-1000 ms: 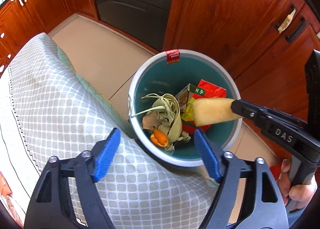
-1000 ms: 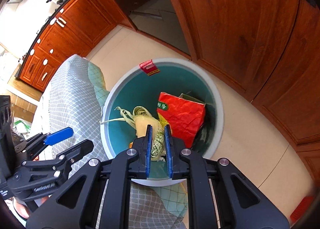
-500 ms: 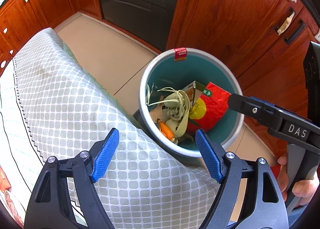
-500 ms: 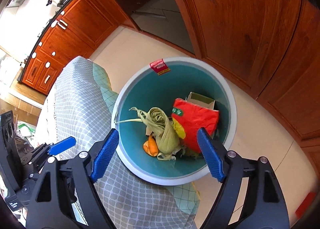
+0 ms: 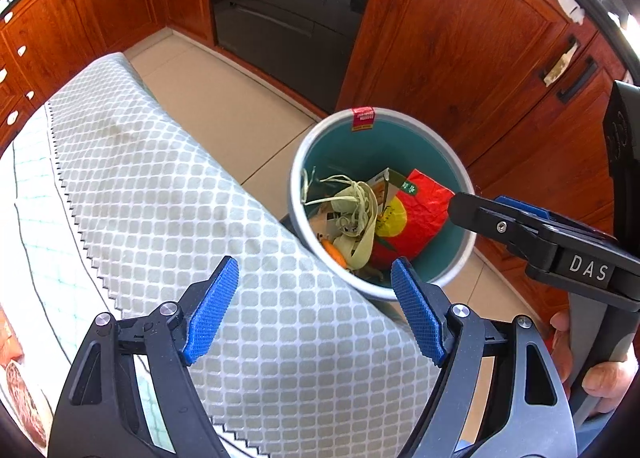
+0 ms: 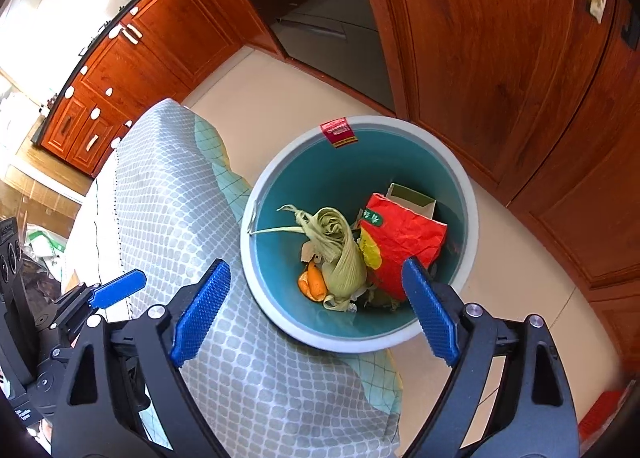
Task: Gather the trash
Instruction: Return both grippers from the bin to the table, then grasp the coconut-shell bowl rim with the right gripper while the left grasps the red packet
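Observation:
A round bin with a grey rim (image 5: 316, 154) (image 6: 460, 174) and teal inside stands on the floor beside the table. It holds a red packet (image 5: 416, 214) (image 6: 404, 238), a small cardboard box (image 6: 412, 198), corn husks (image 5: 360, 210) (image 6: 336, 242) and an orange peel (image 5: 336, 252) (image 6: 312, 282). My left gripper (image 5: 312, 310) is open and empty over the table's edge. My right gripper (image 6: 316, 314) is open and empty above the bin; it also shows in the left wrist view (image 5: 520, 226).
The table wears a grey checked cloth (image 5: 180, 198) (image 6: 172, 198) that hangs down next to the bin. Red-brown wooden cabinets (image 5: 460, 58) (image 6: 500, 38) stand close behind the bin. A dark appliance front (image 5: 280, 6) is at the back. The floor (image 5: 224, 106) is beige tile.
My right gripper held a pale yellow scrap over the bin one second ago; it opened and the scrap is gone from it. Both grippers have drawn back a little from the bin.

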Tool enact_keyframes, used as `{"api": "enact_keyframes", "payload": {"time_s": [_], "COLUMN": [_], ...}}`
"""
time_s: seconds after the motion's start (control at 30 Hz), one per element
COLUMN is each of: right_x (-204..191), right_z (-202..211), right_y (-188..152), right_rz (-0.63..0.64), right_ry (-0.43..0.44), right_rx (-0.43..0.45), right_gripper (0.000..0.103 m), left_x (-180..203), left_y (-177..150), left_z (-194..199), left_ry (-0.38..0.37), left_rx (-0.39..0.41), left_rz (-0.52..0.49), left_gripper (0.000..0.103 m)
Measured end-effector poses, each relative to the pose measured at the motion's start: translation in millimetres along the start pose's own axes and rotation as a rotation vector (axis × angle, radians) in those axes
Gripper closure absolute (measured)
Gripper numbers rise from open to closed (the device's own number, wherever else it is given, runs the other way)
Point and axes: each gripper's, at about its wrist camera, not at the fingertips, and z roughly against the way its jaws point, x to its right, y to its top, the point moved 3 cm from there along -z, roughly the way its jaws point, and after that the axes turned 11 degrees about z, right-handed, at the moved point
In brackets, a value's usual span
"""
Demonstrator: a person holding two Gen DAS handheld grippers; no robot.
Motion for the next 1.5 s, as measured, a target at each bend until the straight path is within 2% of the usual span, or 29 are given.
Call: {"api": "enact_keyframes", "payload": {"time_s": [0.23, 0.43, 0.97, 1.27, 1.5], "right_x": [-32, -79, -265, -352, -386], "right_z": [12, 12, -17, -47, -71], "right_y": [-5, -11, -36, -63, -74], "right_rz": [0.052, 0.127, 0.422, 0.543, 0.563], "right_ry": [-0.009, 0.010, 0.137, 0.183, 0.233], "right_rx": [0.003, -0.014, -0.109, -0.195, -0.278], "right_gripper": [0.019, 0.019, 0.019, 0.019, 0.019], "left_x": [-26, -69, -245, -315, -342], "left_y": [-13, -33, -106, -138, -152], "left_z": [27, 51, 138, 157, 156], "left_ry": [-0.001, 0.022, 0.154, 0.170, 0.175], "left_rx": [0.042, 0.070, 0.166, 0.172, 0.167], "left_rz": [0.048, 0.107, 0.308, 0.393, 0.414], "left_gripper": [0.023, 0.023, 0.023, 0.023, 0.023]}}
